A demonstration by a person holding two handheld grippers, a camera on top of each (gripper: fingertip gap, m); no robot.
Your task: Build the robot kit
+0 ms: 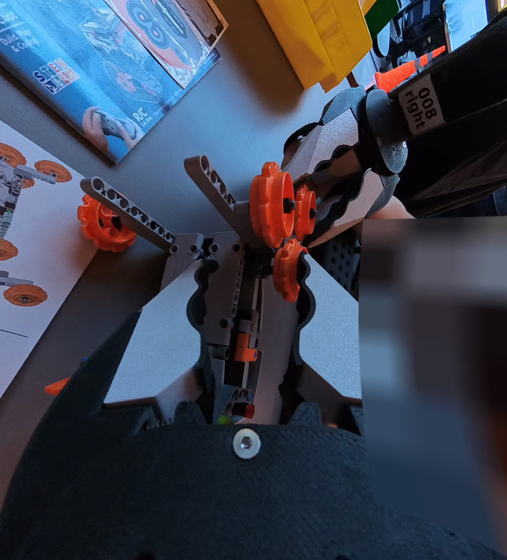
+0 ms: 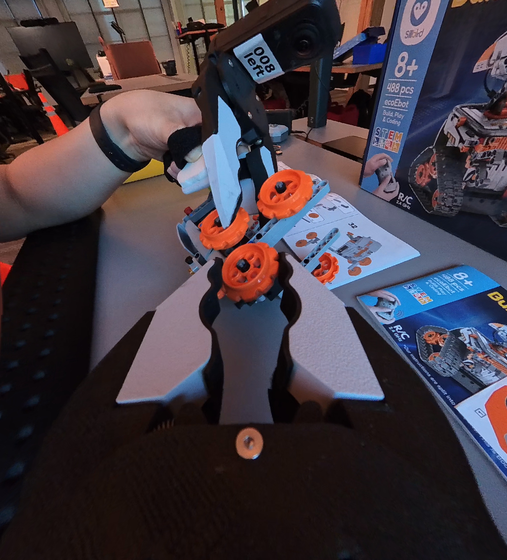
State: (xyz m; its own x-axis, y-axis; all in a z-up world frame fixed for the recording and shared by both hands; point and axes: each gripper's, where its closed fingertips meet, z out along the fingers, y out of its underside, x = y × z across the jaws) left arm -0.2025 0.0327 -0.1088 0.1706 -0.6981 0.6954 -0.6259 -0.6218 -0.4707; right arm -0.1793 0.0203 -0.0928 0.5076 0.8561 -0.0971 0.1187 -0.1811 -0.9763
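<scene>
My left gripper (image 1: 252, 260) is shut on a grey and black brick chassis (image 1: 231, 303), which it holds tilted above the table. The chassis carries several orange wheels (image 1: 272, 204) and two grey holed beams (image 1: 128, 209). My right gripper (image 2: 250, 262) is closed around one orange wheel (image 2: 249, 271) on a black axle at the chassis side. In the left wrist view the right gripper (image 1: 316, 209) reaches in from the right, around that wheel (image 1: 305, 212). In the right wrist view the left gripper (image 2: 243, 209) comes down from above, one white finger over another wheel (image 2: 223, 230).
An open instruction sheet (image 1: 19, 242) lies on the grey table (image 1: 216, 121) under the chassis. A blue booklet (image 2: 458, 348) with a sticker sheet lies at the right, and the kit box (image 2: 458, 121) stands behind. A yellow bin (image 1: 316, 39) is farther off. A black perforated mat (image 2: 34, 333) lies on the left. Tip to tip, the grippers are about 4 cm apart.
</scene>
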